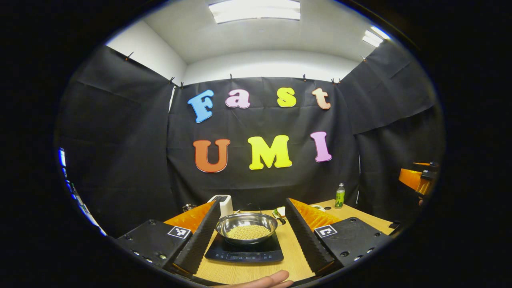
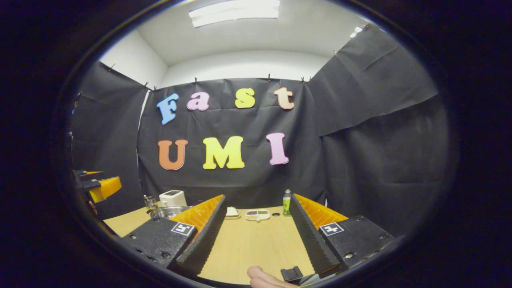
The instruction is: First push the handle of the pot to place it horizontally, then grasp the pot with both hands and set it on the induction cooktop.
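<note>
Left gripper view showed the left gripper (image 1: pixel 248 236) held above the wooden surface (image 1: pixel 294 256), its fingers (image 1: pixel 198 240) spread wide apart and holding nothing. Between them, farther off, the pot (image 1: pixel 247 227) sat on the induction cooktop (image 1: pixel 244 252), with yellowish grains in its bowl. A white toaster (image 1: pixel 224 204) stood behind the pot, a green bottle (image 1: pixel 339 196) stood further right near the wall, and the other gripper (image 1: pixel 418 180) showed at the far right edge. Right gripper view had the pot (image 2: pixel 168 211) at the left, partly hidden behind a finger, then the right gripper (image 2: pixel 256 236) with fingers (image 2: pixel 312 240) likewise wide open and empty over bare surface (image 2: pixel 256 240).
</note>
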A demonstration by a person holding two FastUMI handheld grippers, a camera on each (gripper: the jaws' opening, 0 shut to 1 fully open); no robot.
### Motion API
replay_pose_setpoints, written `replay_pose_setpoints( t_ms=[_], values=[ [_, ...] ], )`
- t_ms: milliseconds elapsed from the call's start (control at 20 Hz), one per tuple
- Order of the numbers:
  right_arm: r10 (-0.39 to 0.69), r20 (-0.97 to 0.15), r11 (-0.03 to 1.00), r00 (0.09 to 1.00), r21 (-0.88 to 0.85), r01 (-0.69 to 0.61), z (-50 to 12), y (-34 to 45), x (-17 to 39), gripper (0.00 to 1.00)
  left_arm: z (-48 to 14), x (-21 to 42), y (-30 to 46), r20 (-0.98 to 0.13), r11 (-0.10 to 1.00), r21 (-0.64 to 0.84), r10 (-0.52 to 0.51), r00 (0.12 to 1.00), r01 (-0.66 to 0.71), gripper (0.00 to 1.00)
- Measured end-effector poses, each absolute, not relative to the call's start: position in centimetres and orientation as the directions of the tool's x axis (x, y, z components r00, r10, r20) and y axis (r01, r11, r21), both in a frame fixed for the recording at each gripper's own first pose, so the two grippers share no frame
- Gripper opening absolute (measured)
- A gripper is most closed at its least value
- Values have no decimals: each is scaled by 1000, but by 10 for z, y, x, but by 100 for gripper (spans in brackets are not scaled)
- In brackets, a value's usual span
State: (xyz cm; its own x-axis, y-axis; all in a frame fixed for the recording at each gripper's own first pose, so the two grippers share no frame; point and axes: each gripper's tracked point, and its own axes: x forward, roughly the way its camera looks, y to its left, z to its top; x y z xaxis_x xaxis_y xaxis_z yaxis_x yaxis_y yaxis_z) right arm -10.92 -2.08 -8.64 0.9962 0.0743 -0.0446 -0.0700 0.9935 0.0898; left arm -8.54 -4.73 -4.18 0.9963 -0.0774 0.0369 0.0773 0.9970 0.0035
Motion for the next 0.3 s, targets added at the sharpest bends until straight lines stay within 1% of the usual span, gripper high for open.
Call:
replay_pose_setpoints(
  t_ms=[100, 300],
  values=[
    [85, -59, 991, 995, 104, -78, -91, -20, -112, 97, -38, -85, -48, 57, 997, 2, -81, 995, 81, 96],
    [84, -27, 991, 996, 102, -81, -83, -21, -119, 97, -39, -86, -50, 56, 996, 6, -87, 995, 87, 96]
  ],
)
